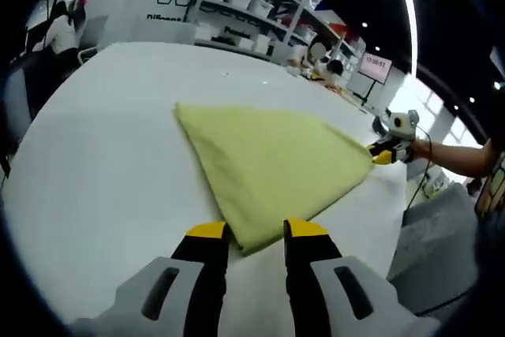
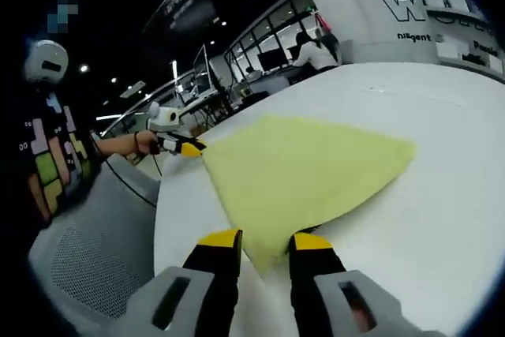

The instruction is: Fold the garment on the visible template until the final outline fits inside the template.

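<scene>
A yellow garment [image 1: 268, 163] lies folded into a flat triangle on the white table [image 1: 102, 163]. Its near corner sits between my left gripper's [image 1: 256, 234] yellow-tipped jaws, which are shut on it. My right gripper [image 1: 385, 155] shows at the right, held by a hand, pinching the far right corner. In the right gripper view the same garment [image 2: 308, 167] runs from my right gripper [image 2: 264, 244], shut on its near corner, to the left gripper [image 2: 185, 147] at the left. The edge between the two held corners is pulled straight.
The table edge [image 1: 398, 219] drops off right of the garment, with a grey mesh chair [image 2: 87, 258] beside it. Shelving with white bins [image 1: 252, 13] stands beyond the far edge. A person [image 2: 47, 155] stands at the left of the right gripper view.
</scene>
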Demonstrator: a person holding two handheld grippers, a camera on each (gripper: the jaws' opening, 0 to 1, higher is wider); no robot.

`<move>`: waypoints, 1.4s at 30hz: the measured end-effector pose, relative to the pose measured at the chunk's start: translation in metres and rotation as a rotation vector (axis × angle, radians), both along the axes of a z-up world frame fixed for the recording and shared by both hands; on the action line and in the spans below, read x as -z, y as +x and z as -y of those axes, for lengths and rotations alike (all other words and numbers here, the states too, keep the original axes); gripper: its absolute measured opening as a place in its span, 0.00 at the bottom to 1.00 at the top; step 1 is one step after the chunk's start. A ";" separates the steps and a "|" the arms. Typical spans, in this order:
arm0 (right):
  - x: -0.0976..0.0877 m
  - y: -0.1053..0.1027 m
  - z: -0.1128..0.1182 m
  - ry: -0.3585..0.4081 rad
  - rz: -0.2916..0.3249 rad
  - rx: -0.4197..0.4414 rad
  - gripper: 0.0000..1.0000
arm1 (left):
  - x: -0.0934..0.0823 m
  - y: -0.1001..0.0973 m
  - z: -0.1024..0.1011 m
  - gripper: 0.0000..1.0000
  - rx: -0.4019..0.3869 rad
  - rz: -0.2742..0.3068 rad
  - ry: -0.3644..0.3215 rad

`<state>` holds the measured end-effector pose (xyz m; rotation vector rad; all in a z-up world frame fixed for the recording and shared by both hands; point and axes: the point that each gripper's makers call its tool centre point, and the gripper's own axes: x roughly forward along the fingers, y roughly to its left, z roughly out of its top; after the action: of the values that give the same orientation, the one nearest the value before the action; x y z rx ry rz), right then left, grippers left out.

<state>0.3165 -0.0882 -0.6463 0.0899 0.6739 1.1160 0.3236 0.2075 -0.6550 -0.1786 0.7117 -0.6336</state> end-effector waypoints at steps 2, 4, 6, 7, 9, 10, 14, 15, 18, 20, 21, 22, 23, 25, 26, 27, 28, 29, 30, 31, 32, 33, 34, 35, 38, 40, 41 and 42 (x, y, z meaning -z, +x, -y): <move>0.003 -0.006 0.000 0.010 -0.023 -0.014 0.16 | 0.000 -0.001 0.002 0.21 0.003 0.000 -0.011; 0.004 -0.008 0.000 0.014 -0.029 -0.014 0.13 | -0.001 -0.002 0.002 0.20 0.003 -0.003 -0.017; 0.002 -0.006 0.002 0.035 -0.040 0.009 0.05 | -0.001 -0.002 0.003 0.18 -0.002 -0.005 -0.029; 0.000 -0.006 0.005 0.056 -0.047 0.023 0.02 | 0.000 -0.002 0.003 0.17 -0.007 -0.014 -0.038; 0.000 -0.006 0.007 0.052 -0.047 0.031 0.00 | 0.000 -0.002 0.003 0.14 -0.009 -0.014 -0.038; 0.000 -0.006 0.006 0.052 -0.050 0.034 0.00 | 0.000 -0.002 0.001 0.10 -0.016 -0.016 -0.040; 0.000 -0.008 0.006 0.042 -0.063 0.038 0.00 | 0.003 0.001 -0.003 0.02 -0.034 -0.026 -0.038; 0.000 -0.008 0.006 0.036 -0.065 0.042 0.00 | 0.004 0.001 -0.004 0.00 -0.039 -0.034 -0.040; -0.001 -0.009 0.010 -0.017 -0.109 0.058 0.00 | 0.003 -0.001 -0.007 0.00 -0.034 -0.043 -0.001; 0.001 -0.007 0.015 -0.088 -0.071 0.051 0.00 | 0.003 -0.003 -0.009 0.00 -0.015 -0.028 0.049; 0.001 -0.009 0.015 -0.114 -0.085 0.047 0.00 | 0.004 -0.005 -0.010 0.00 -0.001 -0.030 0.083; 0.001 -0.011 0.014 -0.126 -0.109 0.042 0.00 | 0.004 -0.005 -0.012 0.00 0.010 -0.015 0.120; 0.003 -0.015 0.015 -0.151 -0.130 0.027 0.00 | 0.005 -0.005 -0.013 0.00 0.024 -0.004 0.158; 0.012 -0.013 0.026 -0.293 -0.110 0.029 0.00 | 0.006 -0.010 -0.012 0.00 0.085 0.002 0.240; 0.009 -0.014 0.022 -0.273 -0.123 0.037 0.00 | 0.006 -0.010 -0.011 0.00 0.084 0.003 0.255; 0.010 -0.014 0.023 -0.281 -0.124 0.044 0.00 | 0.006 -0.009 -0.011 0.00 0.083 0.003 0.269; 0.011 -0.012 0.026 -0.309 -0.121 0.064 0.00 | 0.007 -0.009 -0.015 0.00 0.095 0.011 0.314; 0.012 -0.012 0.028 -0.316 -0.144 0.085 0.00 | 0.006 -0.009 -0.014 0.00 0.106 0.017 0.329; 0.014 -0.011 0.029 -0.333 -0.148 0.103 0.00 | 0.004 -0.012 -0.010 0.00 0.130 0.027 0.320; 0.016 -0.012 0.031 -0.352 -0.147 0.108 0.00 | 0.005 -0.013 -0.009 0.00 0.122 0.019 0.315; 0.015 -0.015 0.028 -0.348 -0.149 0.102 0.00 | 0.005 -0.013 -0.009 0.00 0.124 0.029 0.318; 0.015 -0.016 0.027 -0.347 -0.151 0.102 0.00 | 0.005 -0.013 -0.010 0.00 0.130 0.040 0.331; 0.013 -0.015 0.028 -0.349 -0.144 0.133 0.00 | 0.005 -0.012 -0.012 0.00 0.130 0.041 0.333; 0.013 -0.015 0.028 -0.346 -0.145 0.138 0.00 | 0.004 -0.012 -0.010 0.00 0.137 0.045 0.326; 0.011 -0.015 0.026 -0.350 -0.150 0.196 0.00 | 0.000 -0.016 -0.003 0.01 0.156 0.039 0.271; 0.011 -0.015 0.028 -0.357 -0.143 0.209 0.00 | 0.000 -0.016 -0.005 0.04 0.150 0.033 0.276; 0.007 -0.010 0.031 -0.327 -0.148 0.278 0.00 | 0.000 -0.018 -0.008 0.07 0.144 0.013 0.291; 0.006 -0.009 0.032 -0.319 -0.150 0.291 0.00 | -0.001 -0.018 -0.008 0.10 0.144 0.014 0.294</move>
<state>0.3076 -0.1198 -0.6519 -0.0024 0.9339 0.7175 0.3056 0.2159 -0.6541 0.1497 0.8004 -0.6583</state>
